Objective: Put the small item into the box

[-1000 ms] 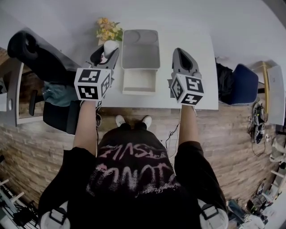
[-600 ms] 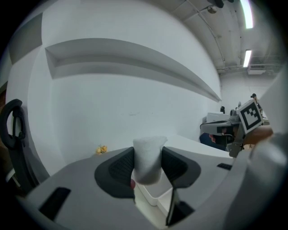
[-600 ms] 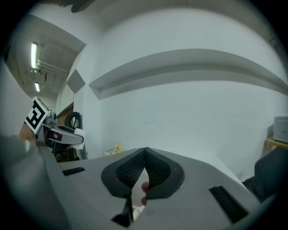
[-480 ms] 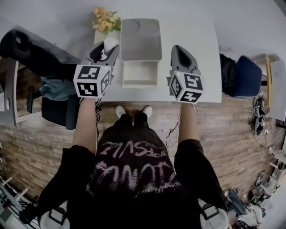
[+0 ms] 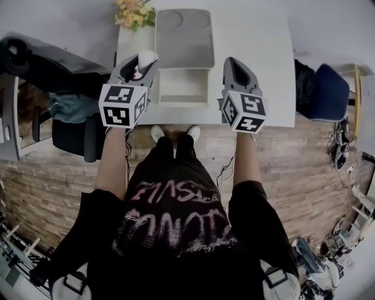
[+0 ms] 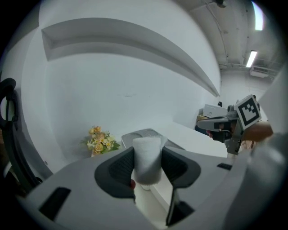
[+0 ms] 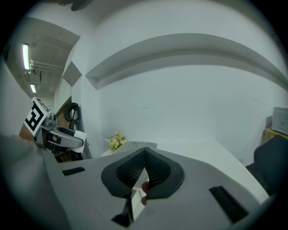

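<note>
A small white roll (image 6: pixel 147 159) is pinched between the dark pads of my left gripper (image 6: pixel 147 167), which is shut on it. In the head view the roll (image 5: pixel 146 57) hangs just left of the open box (image 5: pixel 183 101), whose grey lid (image 5: pixel 184 36) lies flipped back on the white table (image 5: pixel 258 53). My right gripper (image 5: pixel 233 63) hovers right of the box, jaws shut with nothing between them. The right gripper view shows its pads (image 7: pixel 155 170) pressed together, and the left gripper (image 7: pixel 67 138) with the roll at the far left.
A bunch of yellow flowers (image 5: pixel 132 10) stands at the table's back left corner. A black office chair (image 5: pixel 35 58) is left of the table and a blue chair (image 5: pixel 331 91) is to its right. Wooden floor lies below the table's front edge.
The table and box have slid upward in the head view while both grippers kept about the same place in it. The left gripper still holds the roll.
</note>
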A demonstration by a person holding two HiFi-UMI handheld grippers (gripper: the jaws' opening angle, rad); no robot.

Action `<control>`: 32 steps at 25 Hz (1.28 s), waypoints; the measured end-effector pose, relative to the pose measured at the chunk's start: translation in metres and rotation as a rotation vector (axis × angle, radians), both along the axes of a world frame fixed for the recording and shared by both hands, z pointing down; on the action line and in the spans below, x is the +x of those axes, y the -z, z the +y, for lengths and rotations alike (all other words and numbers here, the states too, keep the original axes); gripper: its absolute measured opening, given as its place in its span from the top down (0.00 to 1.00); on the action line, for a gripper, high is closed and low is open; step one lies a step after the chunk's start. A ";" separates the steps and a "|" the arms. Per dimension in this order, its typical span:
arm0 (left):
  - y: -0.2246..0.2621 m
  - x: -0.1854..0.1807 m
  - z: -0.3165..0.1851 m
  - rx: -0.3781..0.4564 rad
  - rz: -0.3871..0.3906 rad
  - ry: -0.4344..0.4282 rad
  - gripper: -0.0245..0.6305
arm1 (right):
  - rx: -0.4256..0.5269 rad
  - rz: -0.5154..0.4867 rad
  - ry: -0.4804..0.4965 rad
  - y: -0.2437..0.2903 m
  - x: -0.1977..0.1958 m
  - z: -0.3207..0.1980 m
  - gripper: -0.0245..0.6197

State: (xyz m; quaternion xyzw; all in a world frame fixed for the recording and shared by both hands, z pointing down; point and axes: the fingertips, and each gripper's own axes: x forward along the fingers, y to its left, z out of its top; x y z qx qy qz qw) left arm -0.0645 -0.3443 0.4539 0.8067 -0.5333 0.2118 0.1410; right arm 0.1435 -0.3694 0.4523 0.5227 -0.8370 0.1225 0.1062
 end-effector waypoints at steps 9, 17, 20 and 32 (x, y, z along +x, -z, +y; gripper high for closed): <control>-0.039 0.019 0.016 -0.111 -0.025 -0.064 0.68 | -0.022 0.005 -0.007 -0.013 0.008 0.004 0.95; -0.074 0.055 0.025 -0.218 -0.081 -0.189 0.68 | -0.014 0.011 -0.011 -0.012 0.016 0.003 0.95; -0.086 0.065 0.026 -0.260 -0.109 -0.228 0.68 | -0.017 0.009 -0.021 -0.013 0.022 0.003 0.95; -0.123 0.088 0.032 -0.356 -0.244 -0.355 0.68 | -0.029 0.031 -0.037 -0.020 0.037 0.009 0.95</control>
